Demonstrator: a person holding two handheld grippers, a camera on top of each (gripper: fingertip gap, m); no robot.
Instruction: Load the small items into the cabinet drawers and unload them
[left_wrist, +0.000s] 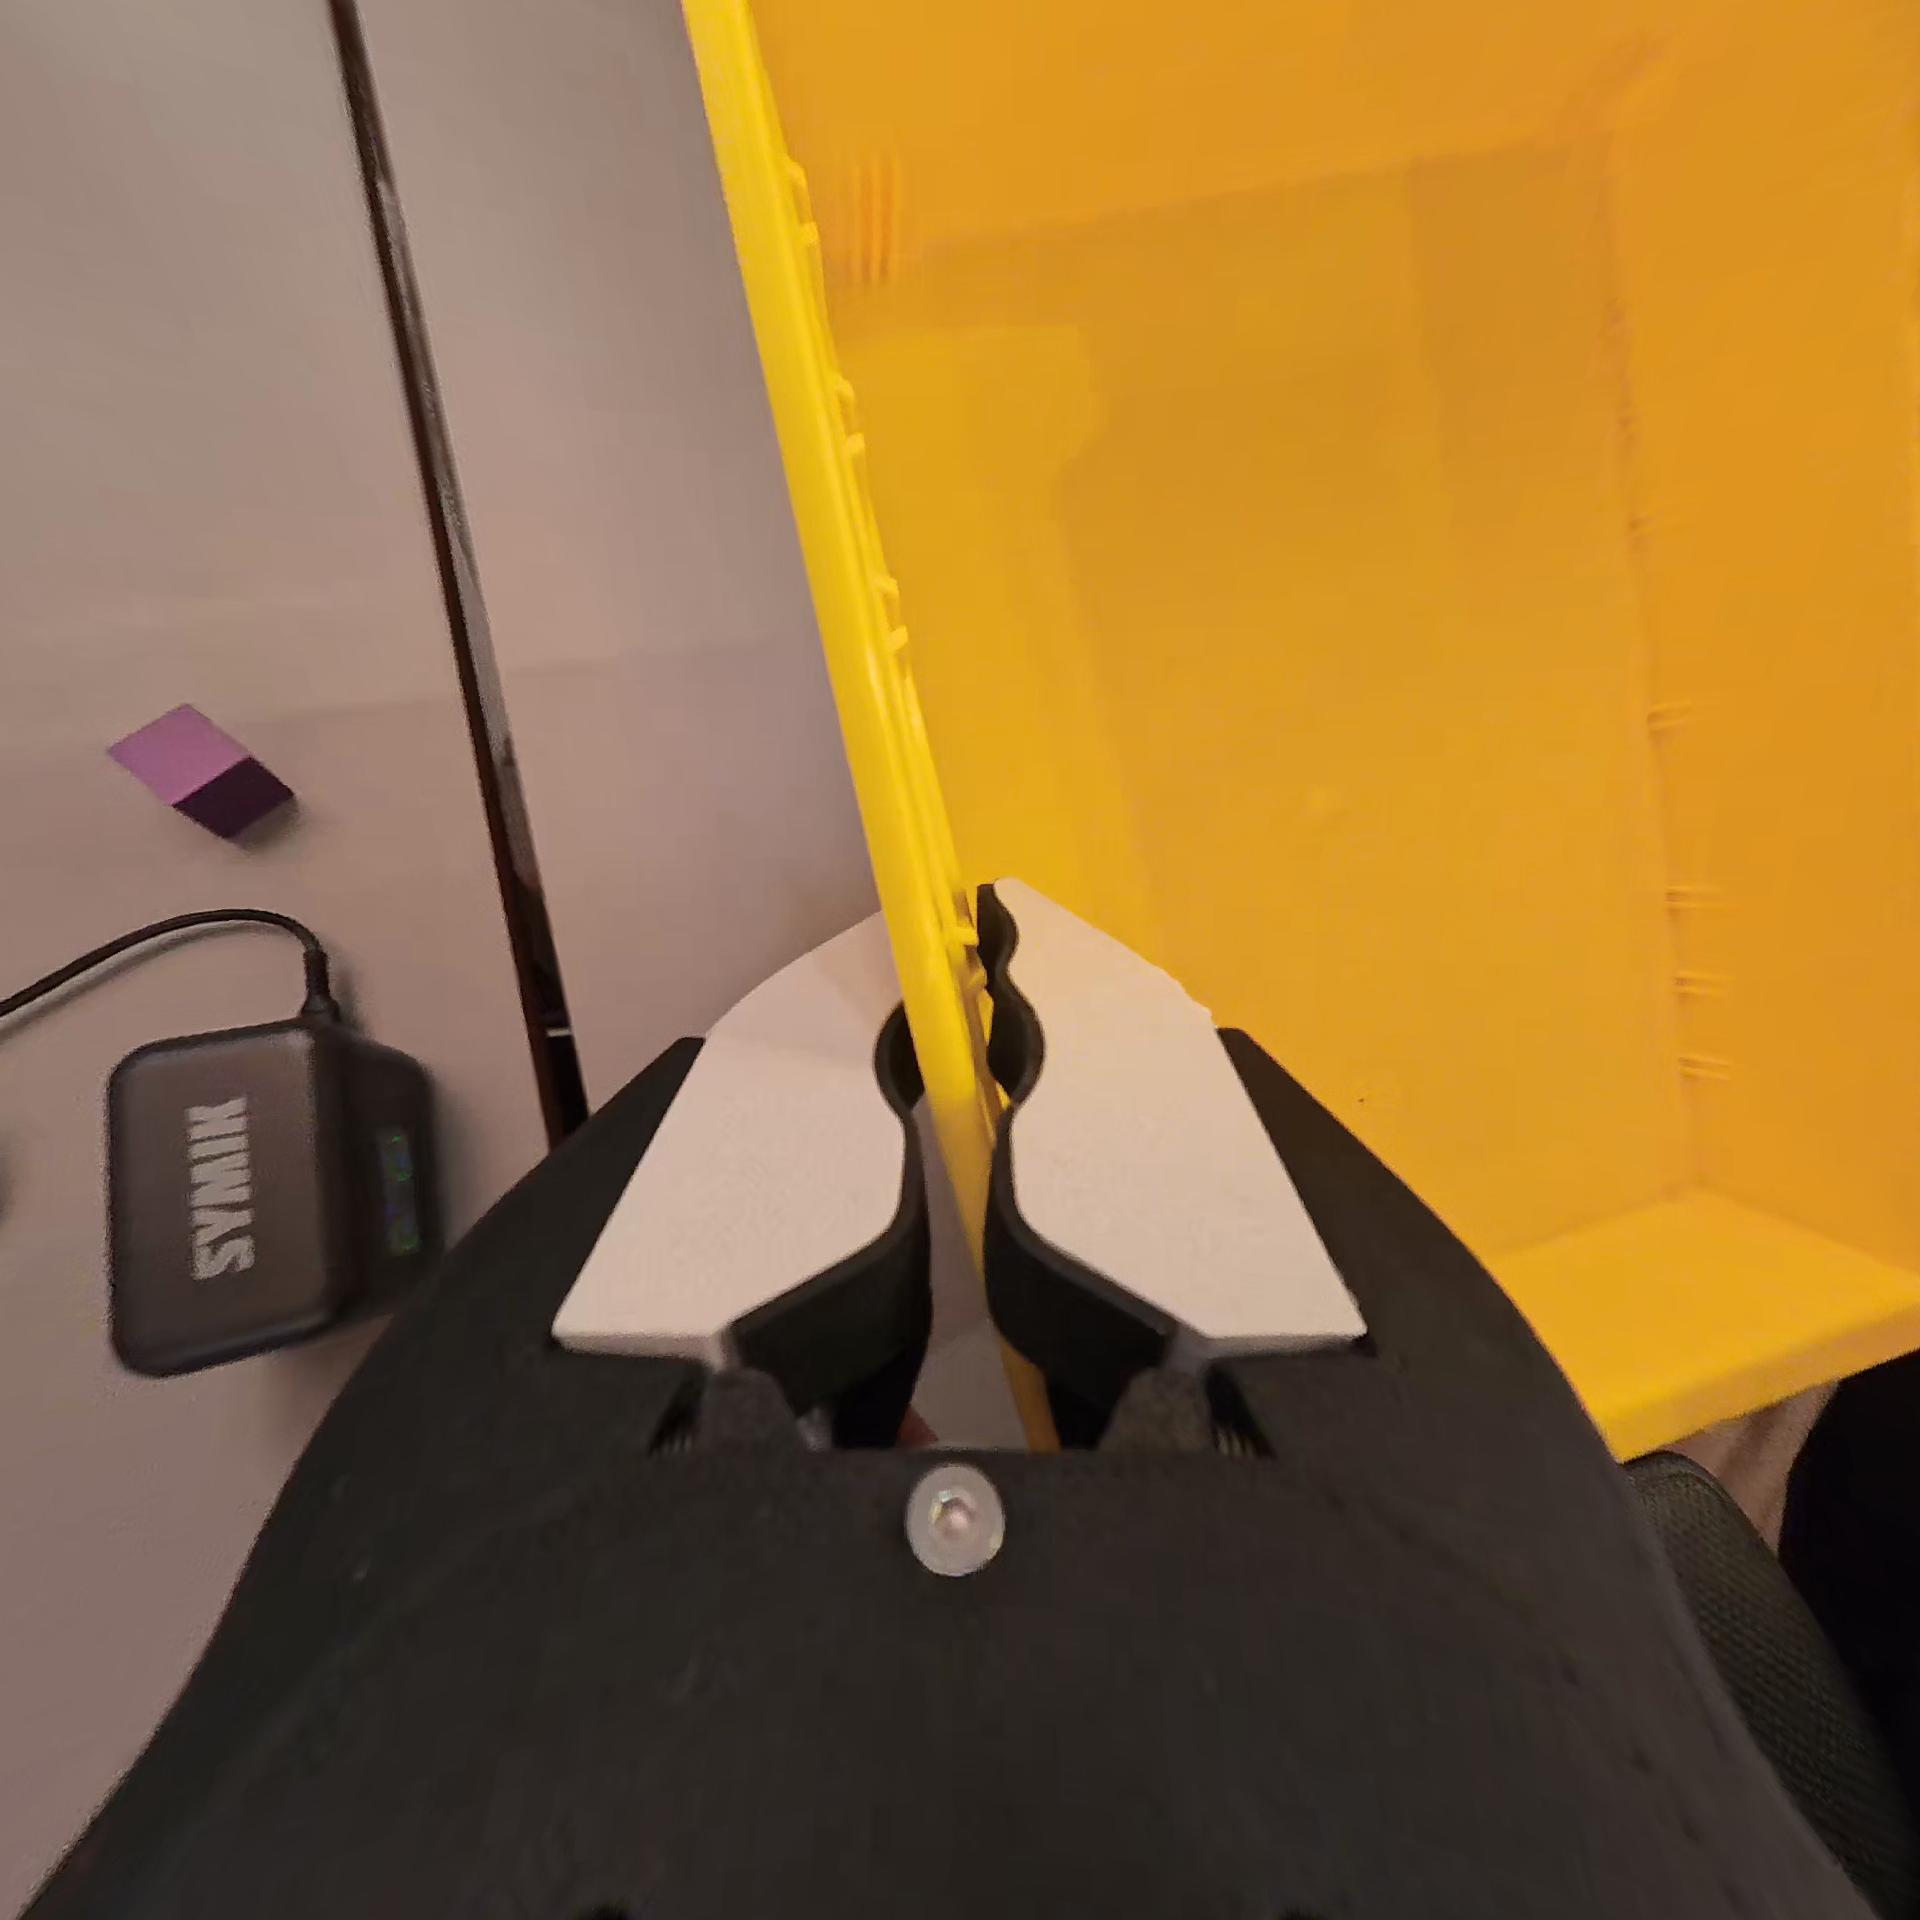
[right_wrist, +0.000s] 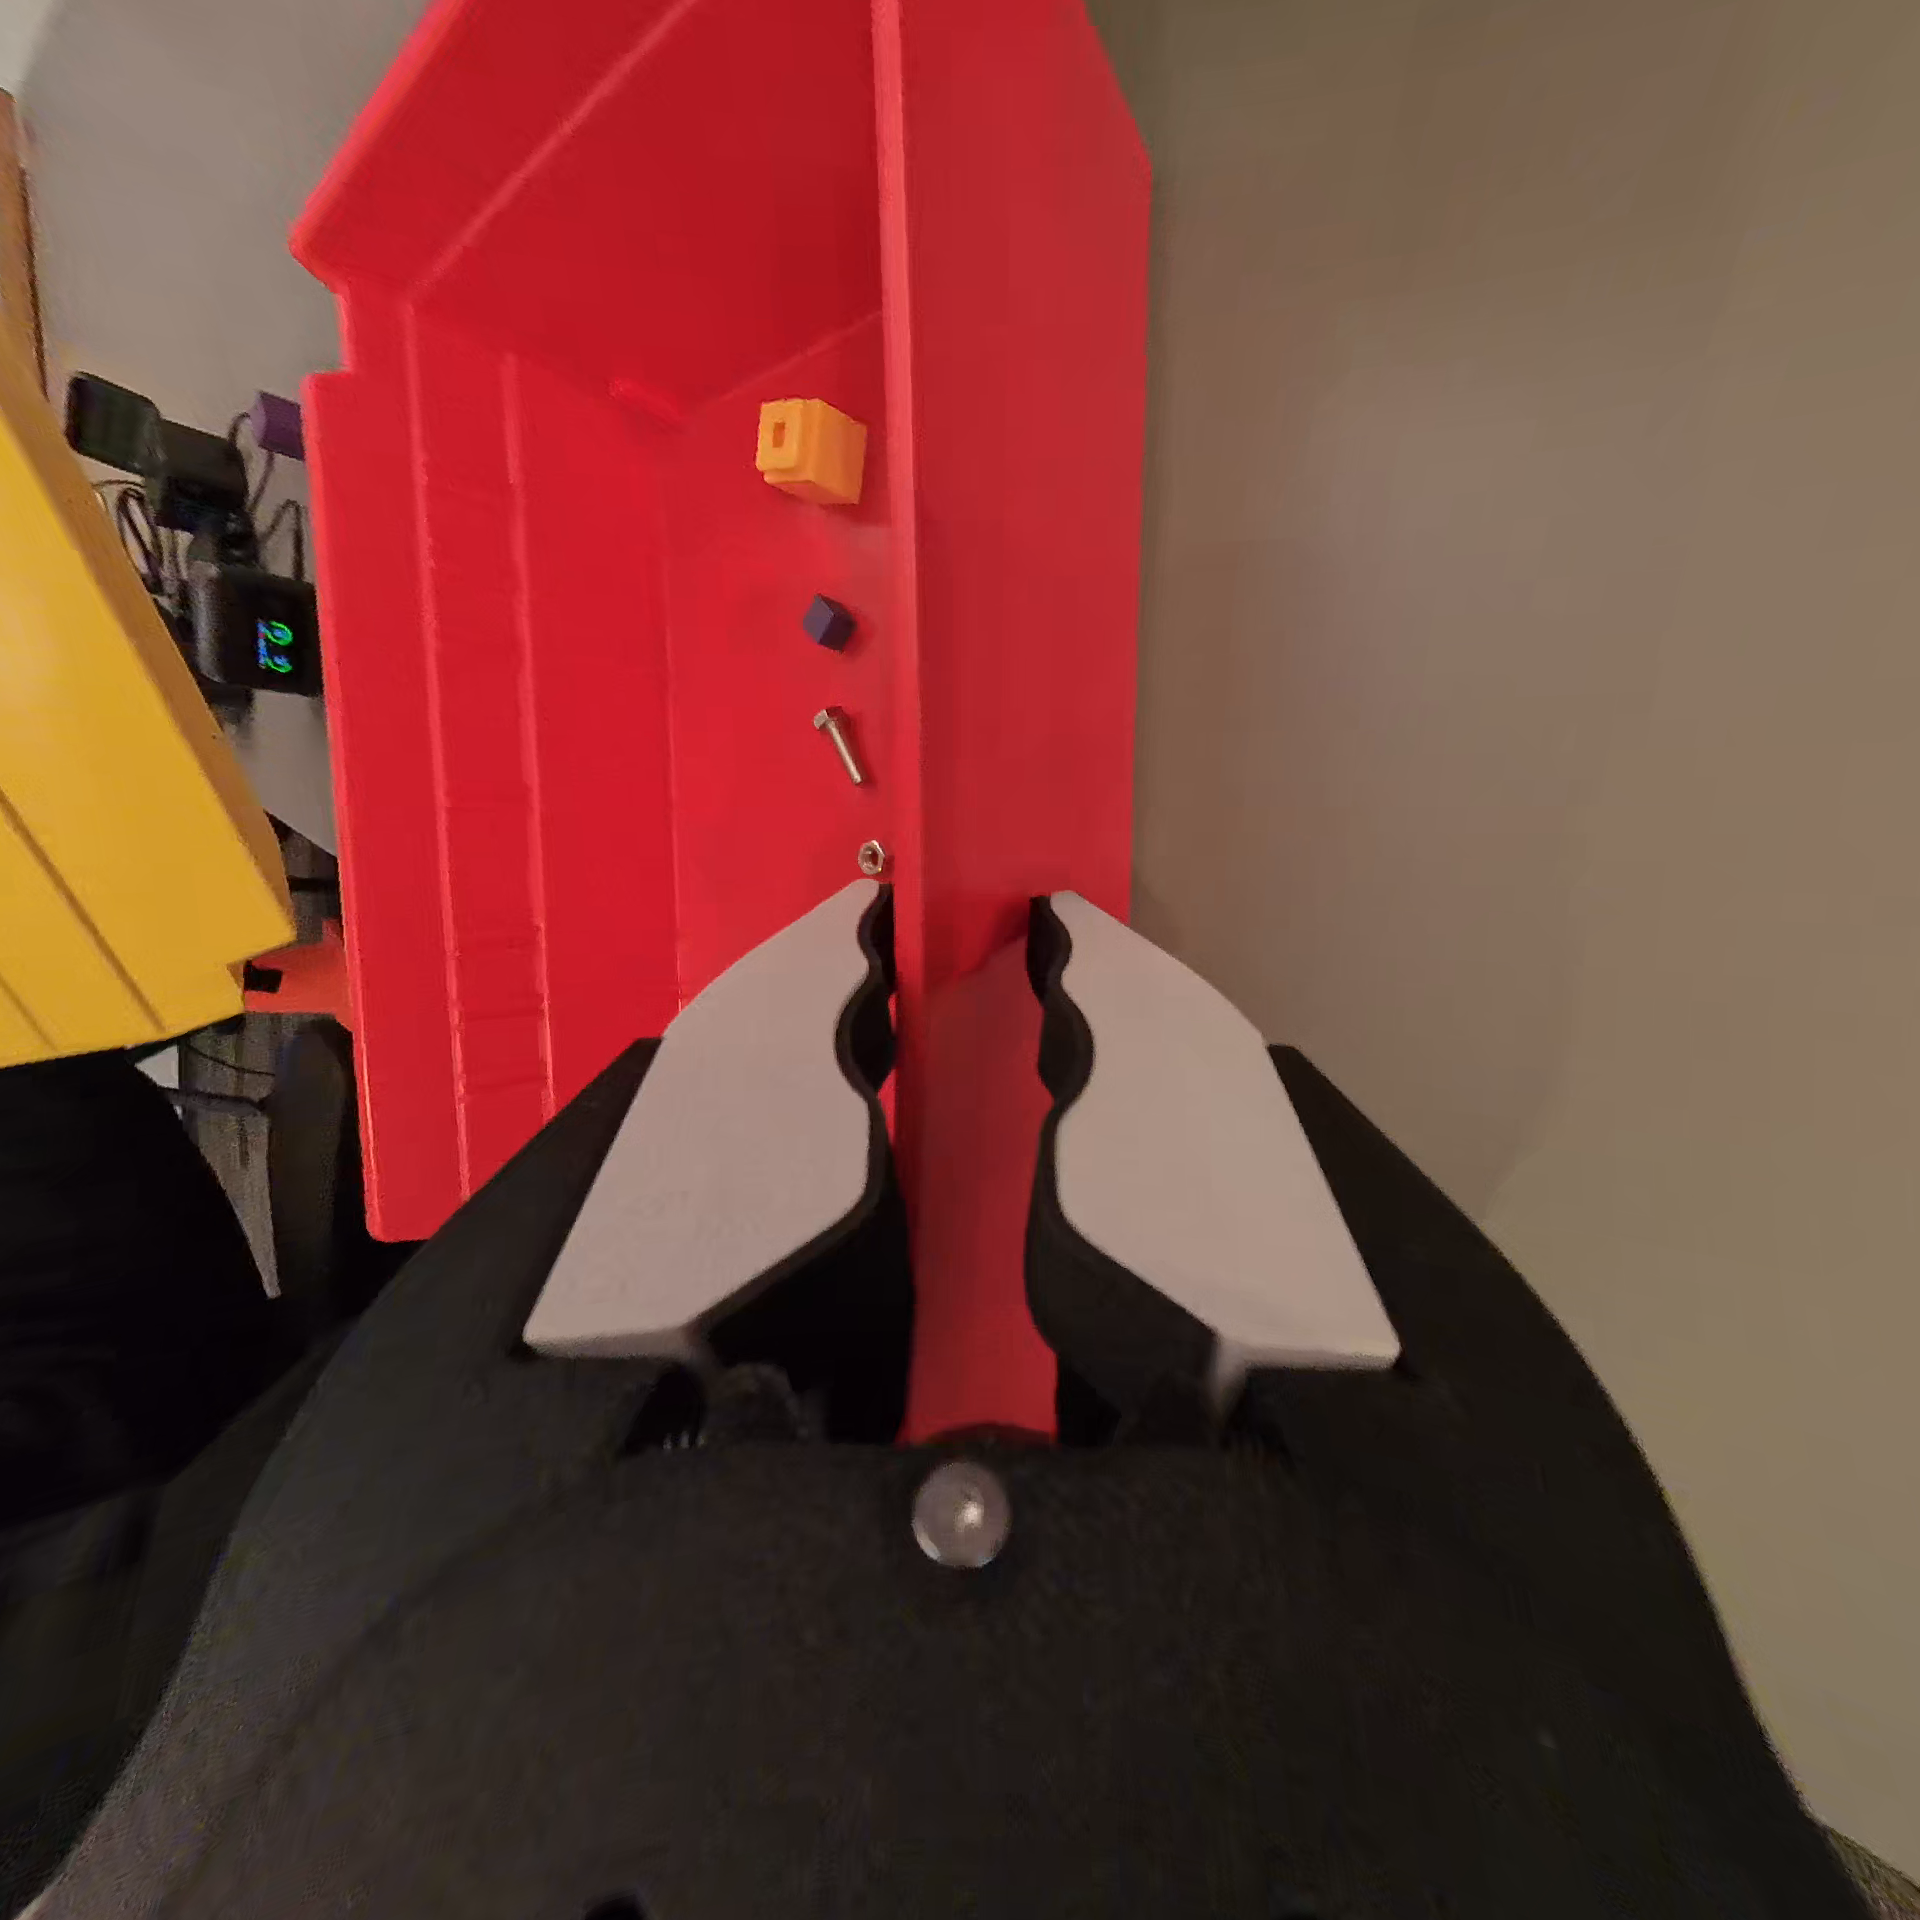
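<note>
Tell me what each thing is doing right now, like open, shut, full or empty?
Left gripper: shut on the yellow drawer's wall.
Yellow drawer: held up, nothing visible inside.
Right gripper: shut on the red drawer's wall.
Red drawer: tipped on its side, items along its wall.
Orange block, dark blue cube, bolt, nut: inside red drawer.
Purple block: lying on the table.

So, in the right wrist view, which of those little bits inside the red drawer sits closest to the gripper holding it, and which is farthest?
From the right gripper, clamped on the red drawer wall:
1. Nut, just past the left fingertip.
2. Bolt, a little farther along the wall.
3. Dark cube, beyond the bolt.
4. Orange block, farthest, near the drawer's far end.
</note>
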